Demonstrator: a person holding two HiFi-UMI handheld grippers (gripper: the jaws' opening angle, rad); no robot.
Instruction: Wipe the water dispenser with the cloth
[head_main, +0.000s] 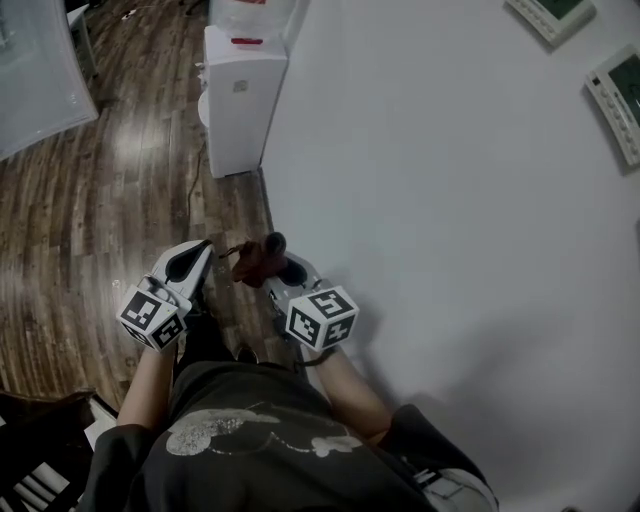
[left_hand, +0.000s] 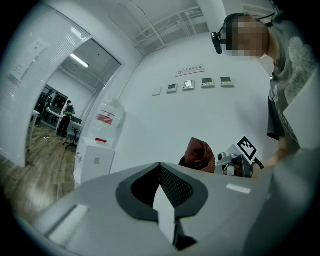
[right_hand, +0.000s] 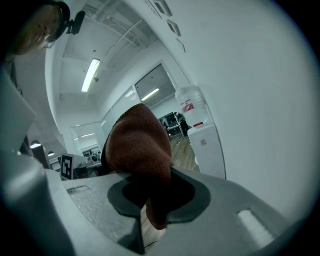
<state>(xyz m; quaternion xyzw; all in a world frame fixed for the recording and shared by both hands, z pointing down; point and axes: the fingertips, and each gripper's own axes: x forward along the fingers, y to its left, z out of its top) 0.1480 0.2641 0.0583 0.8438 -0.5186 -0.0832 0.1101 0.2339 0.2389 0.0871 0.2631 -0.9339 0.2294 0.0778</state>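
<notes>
Standing on the wooden floor (head_main: 120, 210) against the white wall (head_main: 450, 200), the water dispenser (head_main: 240, 100) is seen at the far end of the head view, with 1 bottle (left_hand: 109, 117) on top. The brown cloth (head_main: 258, 258) is pinched in the right gripper (head_main: 278, 266), whose 2 jaws are closed on its lower part while the rest bunches above them. The left gripper (head_main: 200, 250) is held just beside it, its jaws brought together with nothing between them. Both grippers are held close in front of the person's shirt (head_main: 260, 430), well apart from the dispenser.
</notes>
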